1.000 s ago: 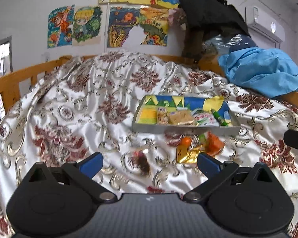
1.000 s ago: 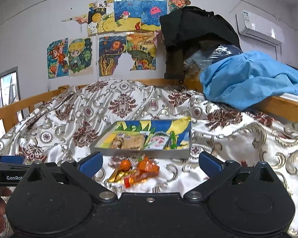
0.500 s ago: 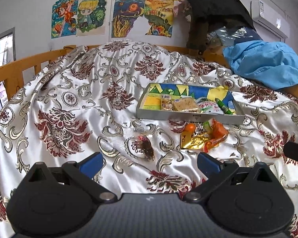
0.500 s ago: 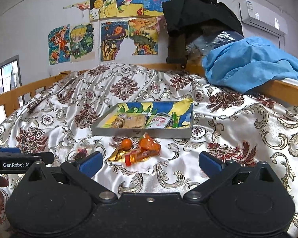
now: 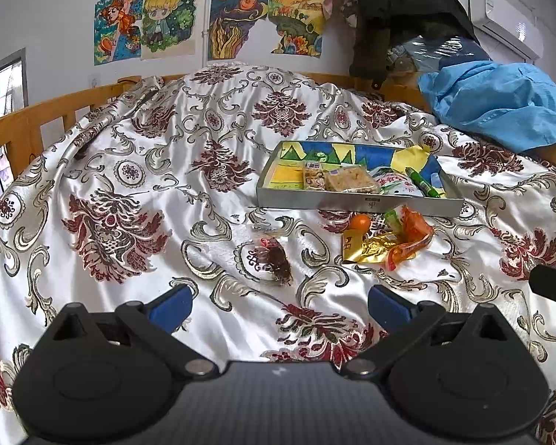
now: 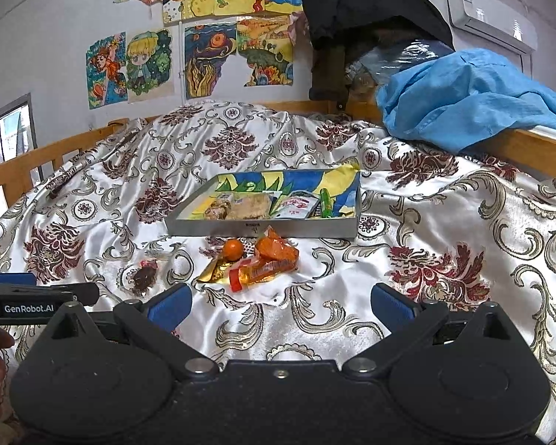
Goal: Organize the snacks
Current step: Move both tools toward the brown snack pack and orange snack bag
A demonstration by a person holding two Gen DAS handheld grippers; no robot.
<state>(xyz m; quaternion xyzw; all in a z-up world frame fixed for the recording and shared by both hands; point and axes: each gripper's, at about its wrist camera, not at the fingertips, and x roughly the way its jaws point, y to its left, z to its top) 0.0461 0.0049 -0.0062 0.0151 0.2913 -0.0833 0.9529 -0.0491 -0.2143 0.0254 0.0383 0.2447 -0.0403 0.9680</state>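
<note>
- Bedroom w/ kids' drawings taped on the wall; a bed (image 5: 137,170) under a shiny white damask cover w/ dark red medallions, wooden rail round it, blue cloth (image 6: 474,96) heaped at the far right.
- Shallow grey tray (image 5: 352,202) sits mid-bed, colourful paper lining inside. Already in it: a couple of wrapped biscuit/cake packs, a white-and-red packet, a green marker-like stick.
- Loose snacks lie on the cover just in front of the tray: small orange fruit (image 5: 360,221), gold foil pack (image 5: 367,248), crumpled orange wrapper (image 5: 413,230), all touching in one pile.
- Apart from the pile, to its left, a dark wrapped snack (image 5: 274,256) lies alone, nearest our left tool.
- Left tool (image 5: 280,304): blue pads spread wide, nothing between them, held above the cover, aimed roughly at the dark snack.
- Right tool (image 6: 280,304): also spread wide, holding nothing, lined up short of the orange pile.
- Step in hand, as we judge it: approach phase. Tray is part filled, four-ish items not yet in.
- Next move, our guess: left tool drops onto the dark snack, pads either side, pinch gently since the wrapper looks soft, then lift over the tray's near wall.
- Watch: slick cover may bunch up w/ the pinch; the pile's items overlap, so the right tool should take the top piece first.
</note>
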